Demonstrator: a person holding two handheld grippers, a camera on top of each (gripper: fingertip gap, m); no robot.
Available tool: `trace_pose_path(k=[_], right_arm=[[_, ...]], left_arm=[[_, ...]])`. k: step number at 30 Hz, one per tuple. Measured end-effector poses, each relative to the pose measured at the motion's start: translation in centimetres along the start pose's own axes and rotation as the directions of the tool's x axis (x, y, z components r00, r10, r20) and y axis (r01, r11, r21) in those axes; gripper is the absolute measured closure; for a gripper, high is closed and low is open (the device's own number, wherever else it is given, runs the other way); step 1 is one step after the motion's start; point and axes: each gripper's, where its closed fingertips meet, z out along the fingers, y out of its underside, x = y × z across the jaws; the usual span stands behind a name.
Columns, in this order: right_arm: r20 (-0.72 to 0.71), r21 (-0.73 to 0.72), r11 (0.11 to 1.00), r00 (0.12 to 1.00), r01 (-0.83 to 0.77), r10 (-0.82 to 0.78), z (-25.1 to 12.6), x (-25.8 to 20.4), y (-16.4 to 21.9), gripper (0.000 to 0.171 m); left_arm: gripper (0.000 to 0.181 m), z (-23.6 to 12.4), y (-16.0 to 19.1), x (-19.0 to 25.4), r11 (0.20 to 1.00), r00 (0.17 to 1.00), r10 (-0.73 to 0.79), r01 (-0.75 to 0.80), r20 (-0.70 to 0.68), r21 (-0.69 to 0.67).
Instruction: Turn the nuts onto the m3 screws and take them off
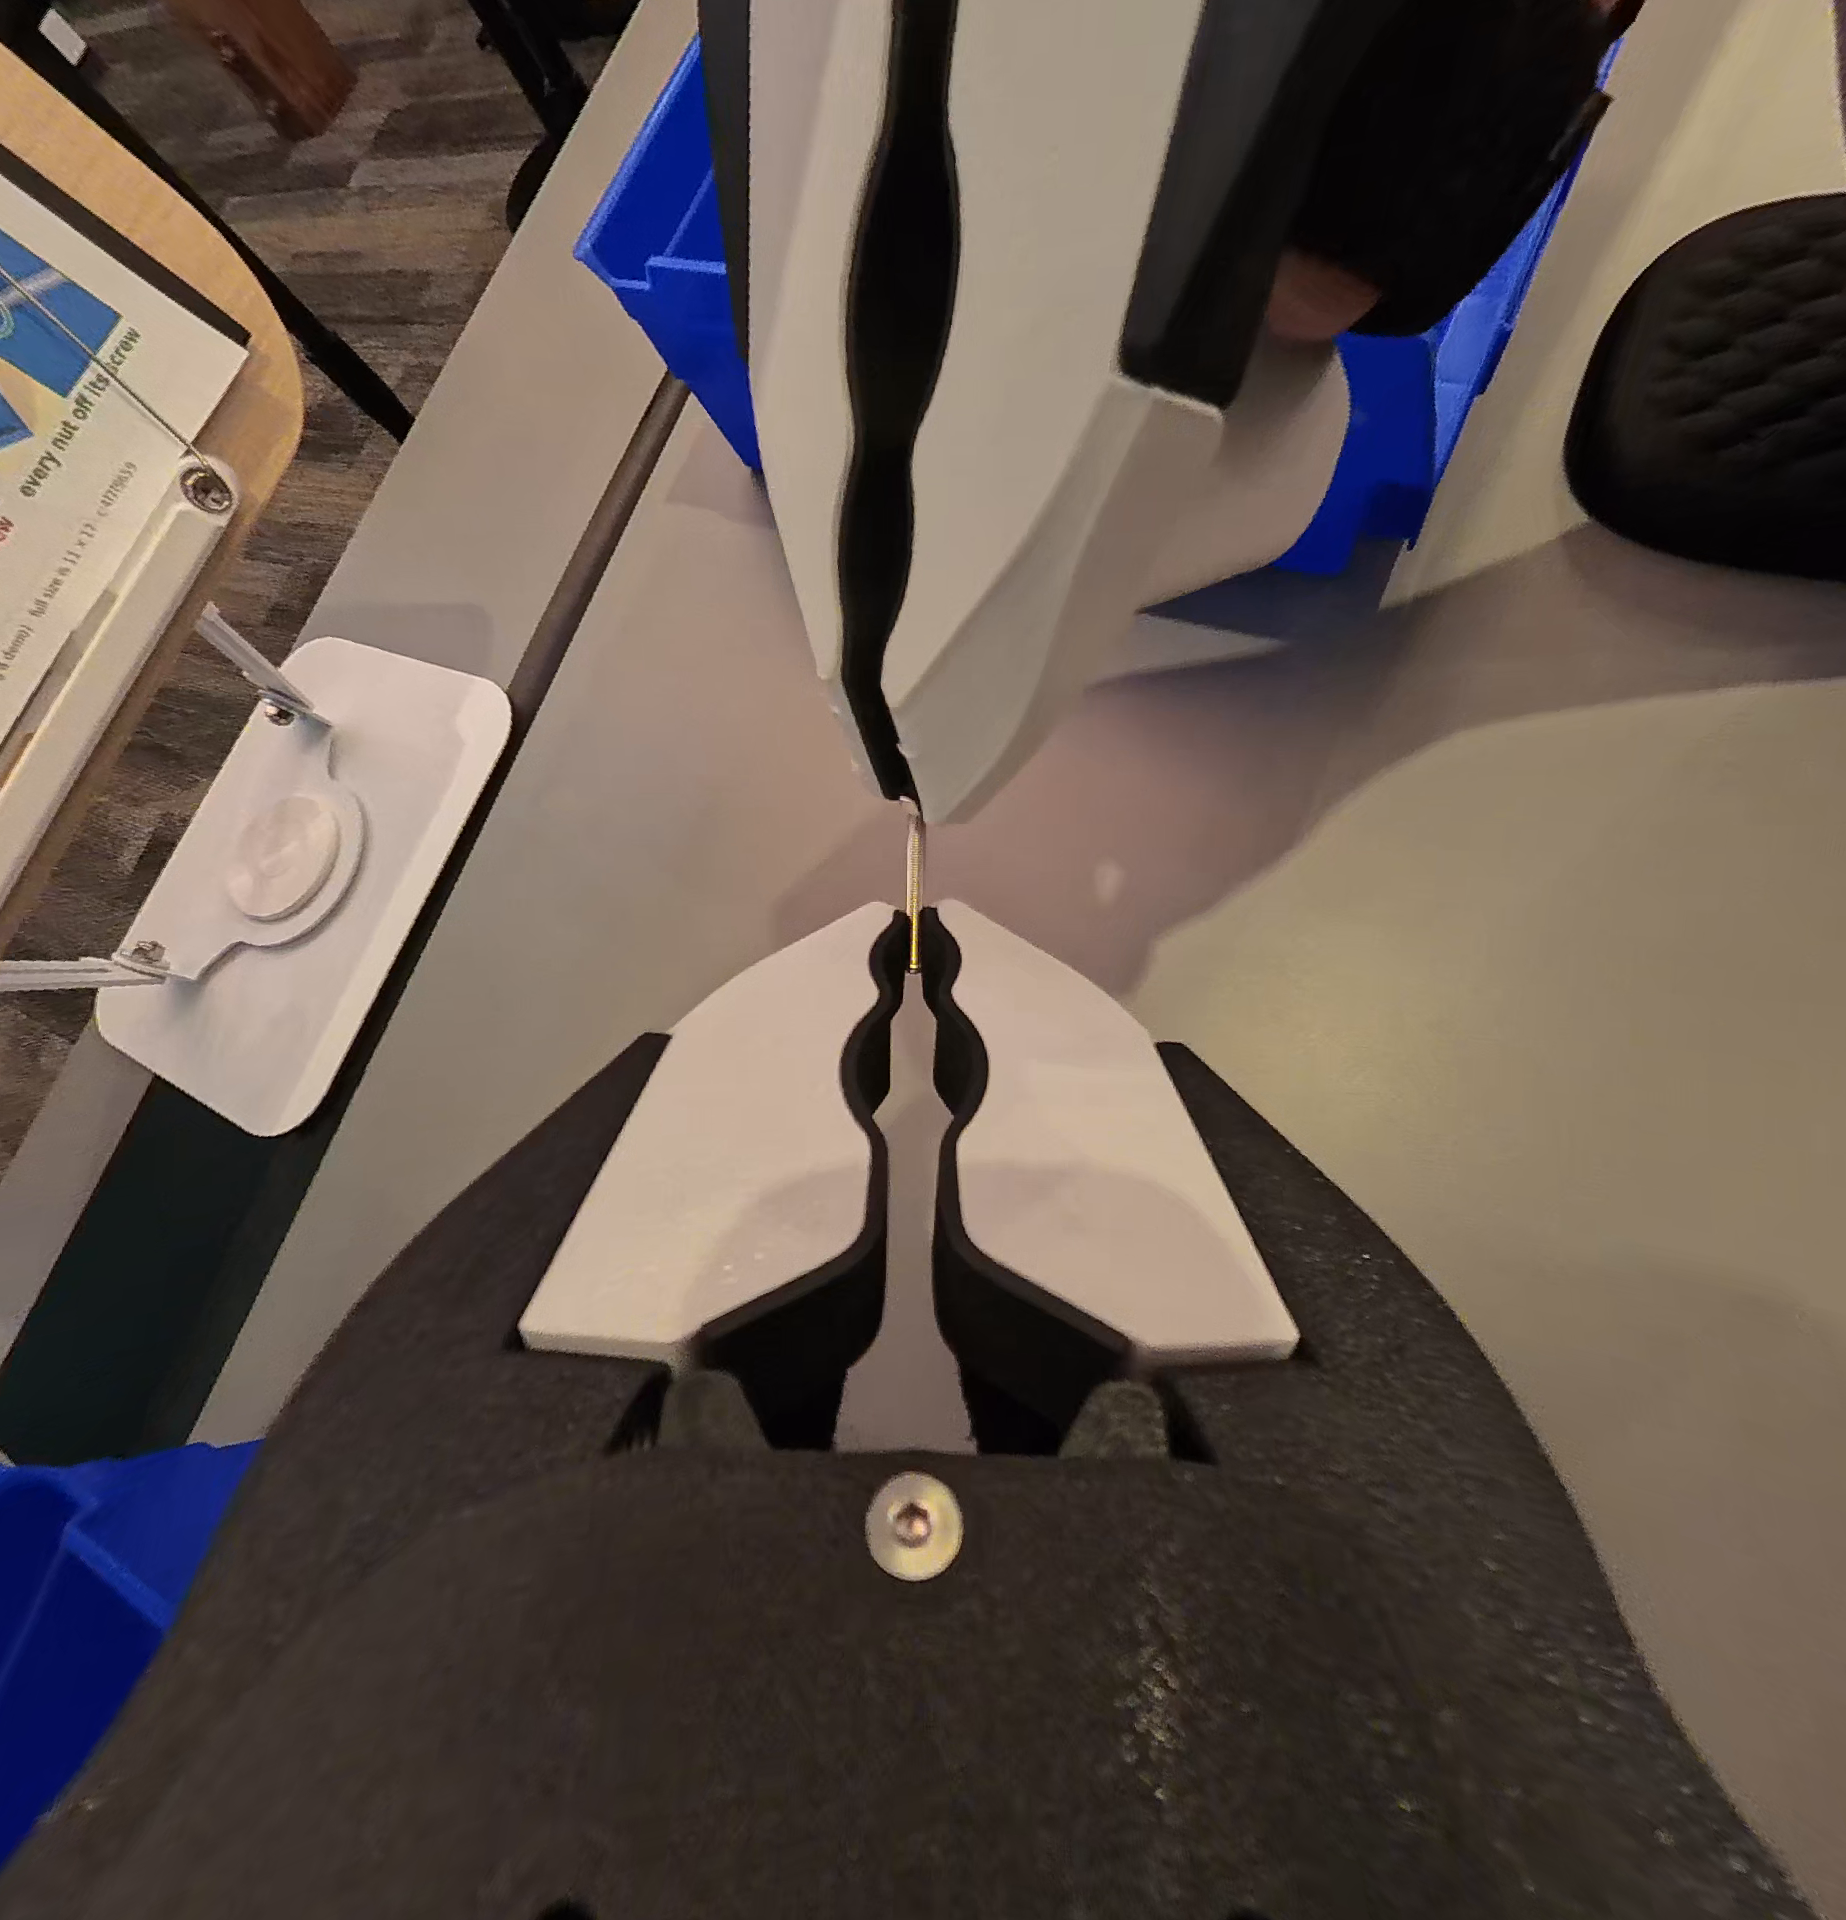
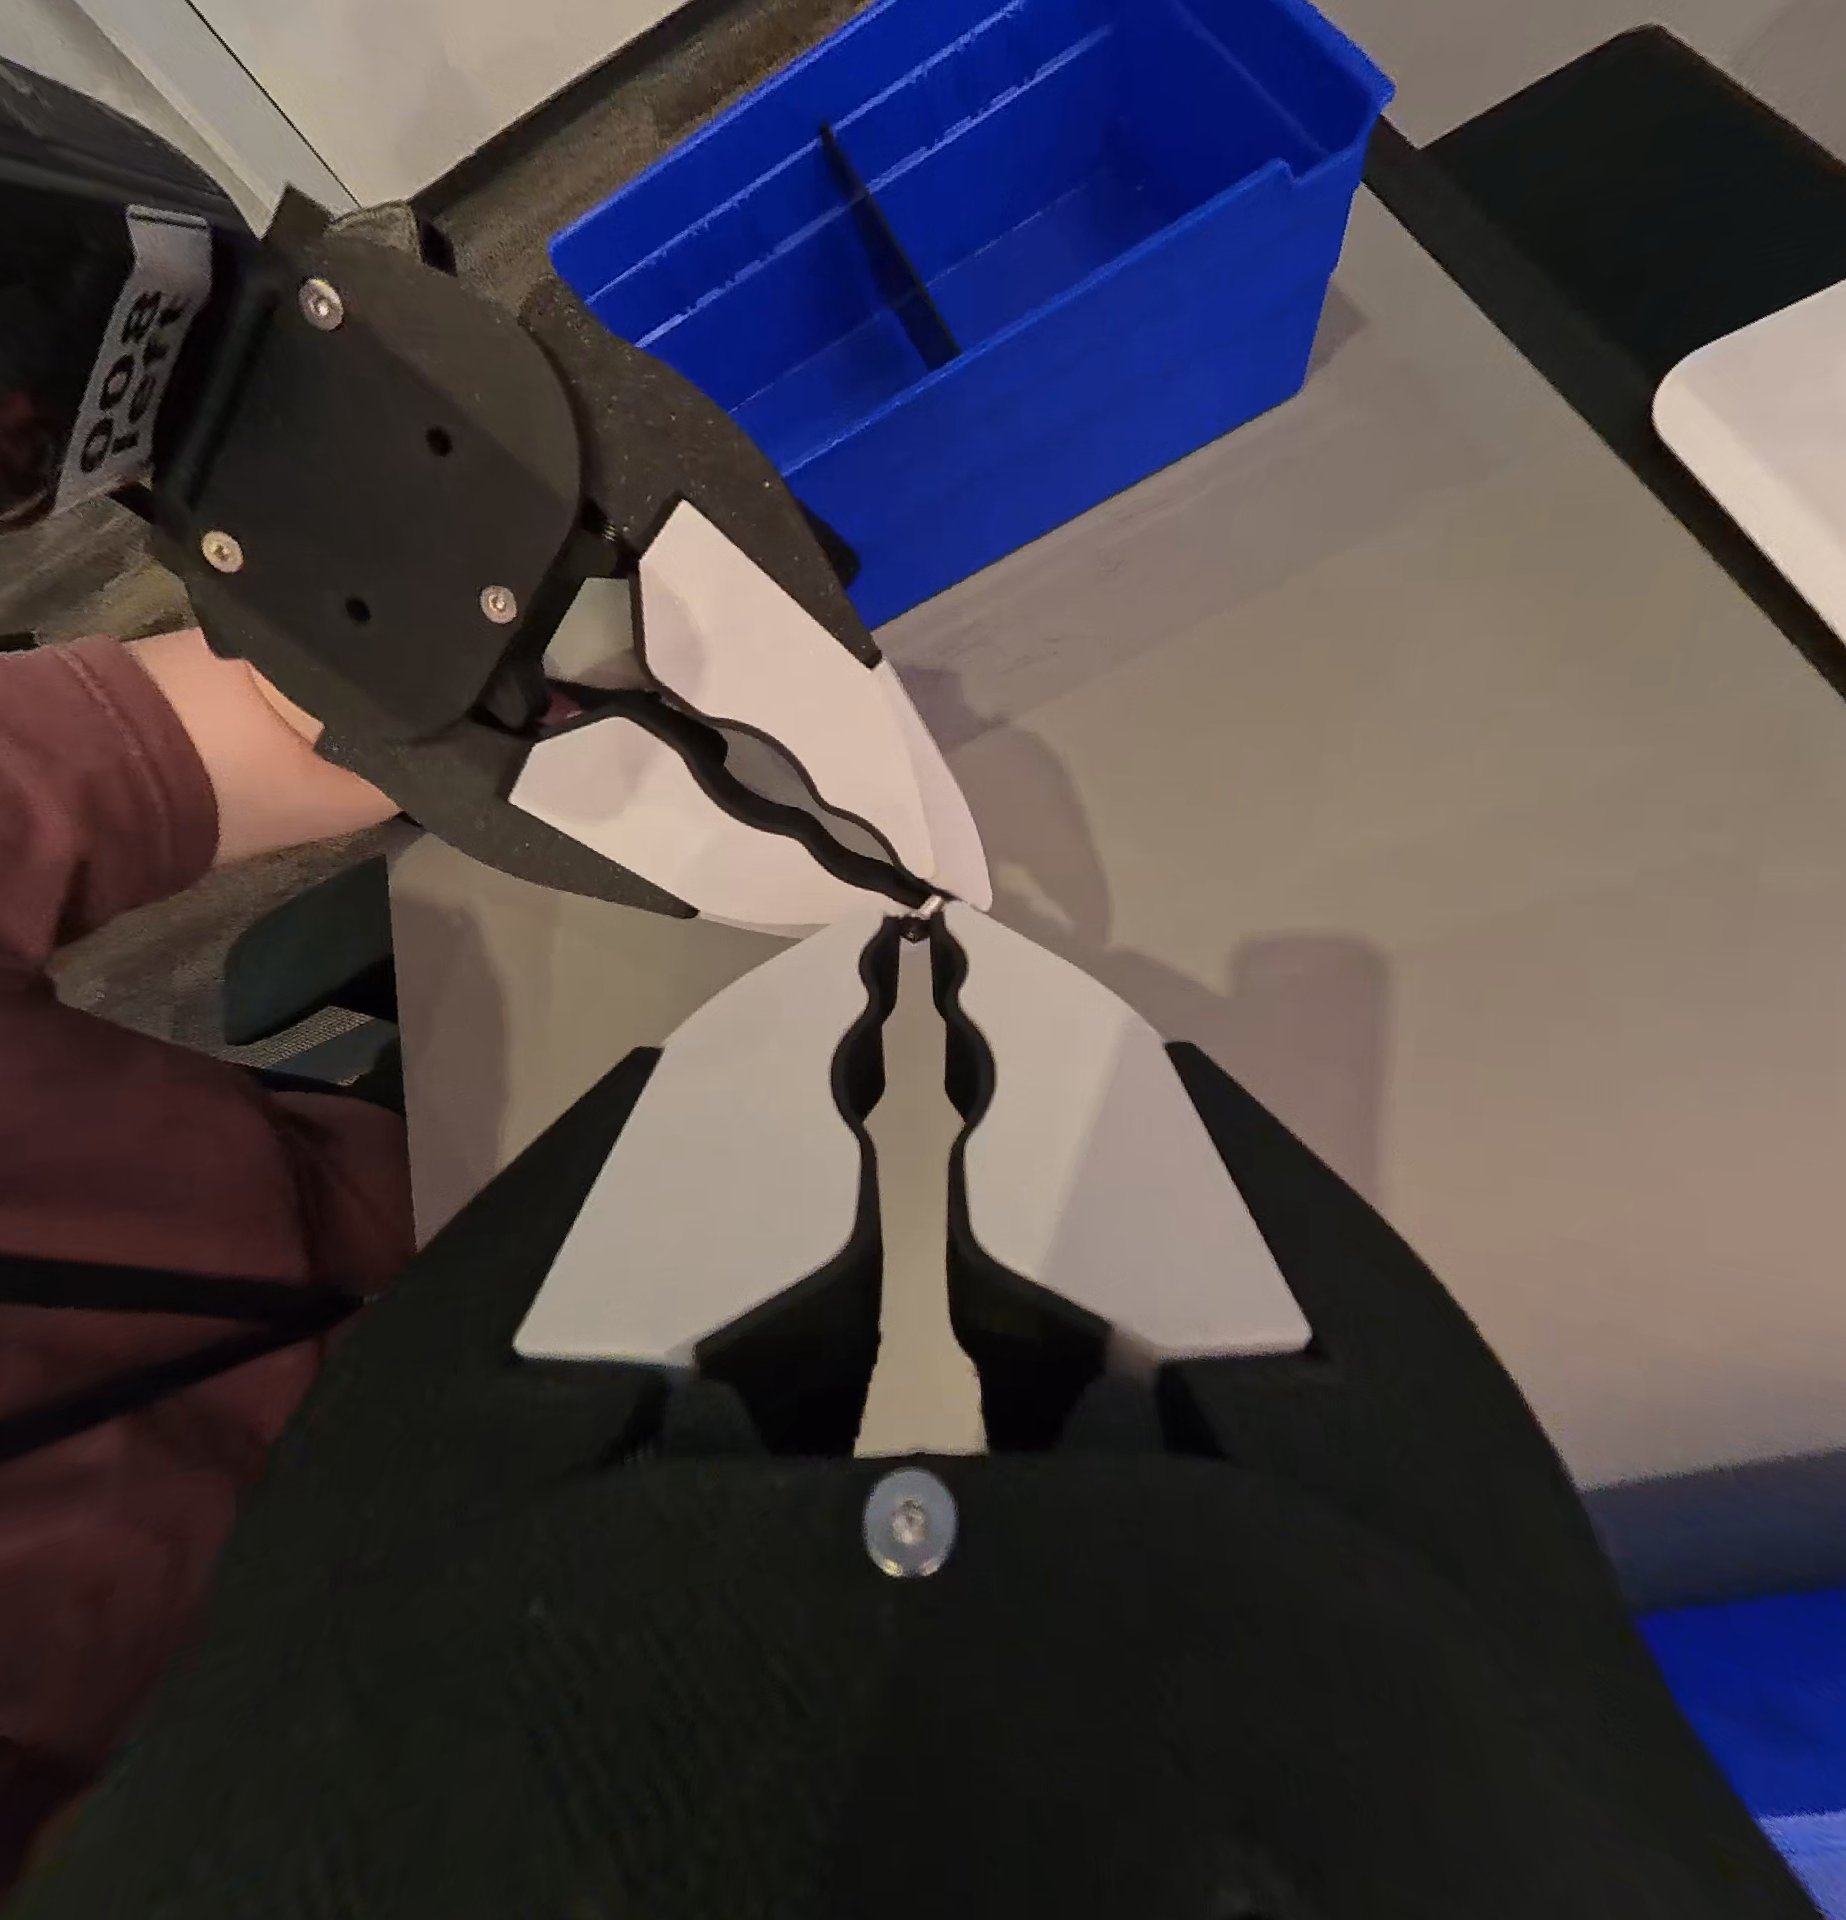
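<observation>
Left gripper (image 1: 914, 920): white fingers with black wavy pads, at the centre of the left wrist view, pinched together on the lower end of a thin brass-and-silver metal screw (image 1: 914, 883).
Right gripper (image 1: 903, 800): coming down from the top of the left wrist view, fingers pressed together on the screw's upper end; whether they pinch a nut or the screw head is too small to tell.
Same meeting, right wrist view: right gripper (image 2: 914, 932) at centre frame, its tips touching the left gripper's tips; a tiny silver piece (image 2: 931, 906) shows between them.
Screw position: held in the air between the two grippers, above a bare grey table (image 1: 1418, 1039).
Handling: the screw is judged very light, stiff, smooth and easy to drop; best pinched at the very fingertips, near each end, leaving the threads free.
Surroundings: a blue plastic divided bin (image 2: 1002, 312) at the top of the right wrist view; a person's hand (image 2: 264, 748) in a maroon sleeve at middle left.
</observation>
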Motion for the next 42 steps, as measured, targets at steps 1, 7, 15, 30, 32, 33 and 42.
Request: trace_pose_path(k=[1, 7, 15, 30, 32, 33, 42], right_arm=[[-0.004, -0.002, 1.000, 1.000, 0.006, -0.006, 0.0, 0.0, 0.0, 0.165], [-0.030, 0.015, 0.997, 0.997, 0.070, -0.069, -0.3, -0.3, -0.5, 0.165], [-0.067, 0.035, 0.984, 0.983, 0.175, -0.172, -0.6, -0.8, -1.2, 0.152], [0.028, 0.490, 0.760, 0.864, 0.426, -0.503, -5.2, -6.5, -6.0, 0.128], [0.038, 0.523, 0.741, 0.857, 0.420, -0.513, -5.3, -6.8, -6.3, 0.122], [0.053, 0.540, 0.735, 0.855, 0.410, -0.516, -5.2, -7.1, -6.4, 0.120], [0.096, 0.552, 0.714, 0.818, 0.430, -0.567, -2.8, -9.2, -6.2, 0.100]], left_arm=[[0.179, 0.0, 0.0, 0.1, 1.000, 1.000, -0.003, 0.003, -0.006, 0.003], [0.179, -0.5, -0.6, 0.0, 0.998, 0.999, -0.032, 0.033, -0.027, 0.045], [0.179, -1.4, -1.5, -0.2, 0.990, 0.995, -0.074, 0.081, -0.059, 0.112], [0.179, -6.3, -6.6, 0.4, 0.851, 0.964, -0.095, 0.209, -0.250, 0.481], [0.179, -6.7, -7.0, 0.6, 0.840, 0.964, -0.079, 0.202, -0.255, 0.504], [0.179, -6.8, -7.1, 0.7, 0.837, 0.963, -0.076, 0.203, -0.259, 0.508], [0.179, -7.3, -7.5, 0.9, 0.818, 0.960, -0.072, 0.212, -0.271, 0.534]])
